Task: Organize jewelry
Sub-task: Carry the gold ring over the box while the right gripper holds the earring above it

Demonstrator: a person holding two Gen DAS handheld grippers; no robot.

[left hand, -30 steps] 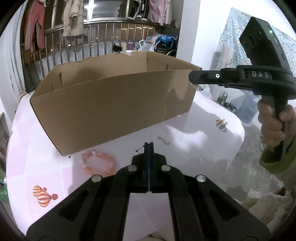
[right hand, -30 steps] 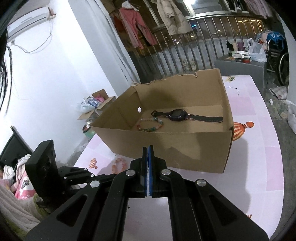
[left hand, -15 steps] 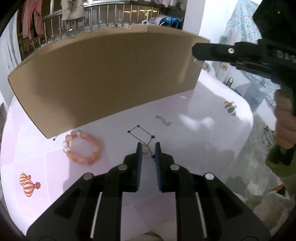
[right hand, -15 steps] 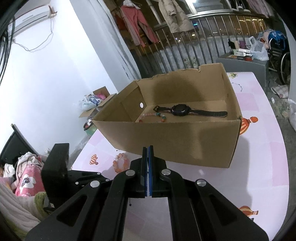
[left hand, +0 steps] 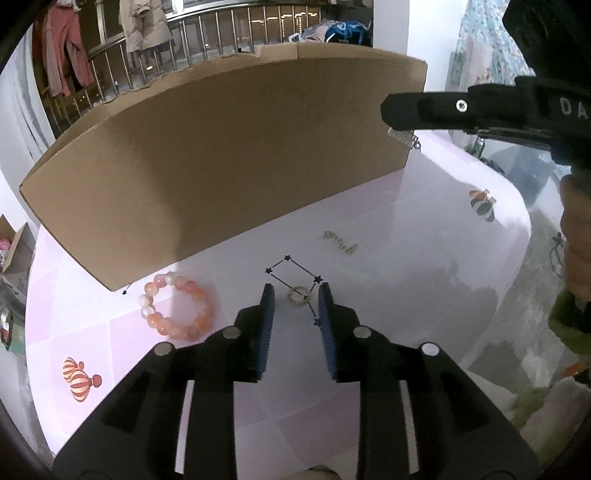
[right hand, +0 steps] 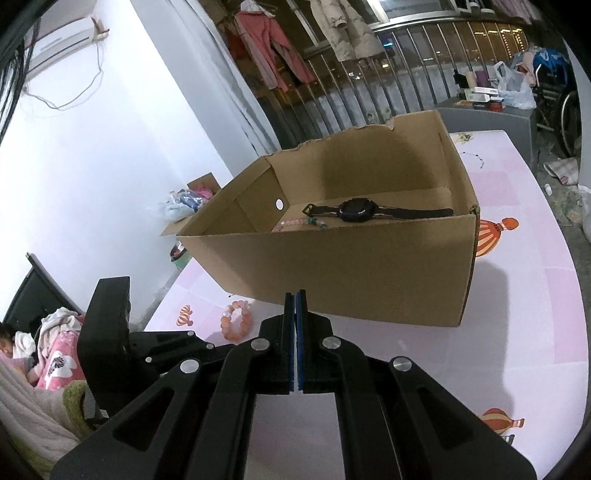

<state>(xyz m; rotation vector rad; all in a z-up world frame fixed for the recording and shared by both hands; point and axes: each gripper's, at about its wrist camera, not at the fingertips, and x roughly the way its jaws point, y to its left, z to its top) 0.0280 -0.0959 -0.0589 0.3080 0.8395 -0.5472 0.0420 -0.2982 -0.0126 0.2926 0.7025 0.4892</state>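
Note:
A small ring lies on the pink tablecloth between the fingertips of my left gripper, whose jaws are opening; the pads do not touch it. A pink bead bracelet lies to its left, and shows again as the pink bracelet in the right wrist view. A short chain piece lies farther off. The cardboard box holds a black watch and a bead bracelet. My right gripper hovers shut by the box's corner, with a small silvery piece hanging from its tip.
The box's tall wall stands right behind the ring and bracelet. The table's rounded edge falls off on the right. A hand holds the right gripper's handle. A railing with hanging clothes is behind.
My left gripper tipped down toward the table and its jaws went from shut to parted around the ring. The right gripper stayed shut and nearly still.

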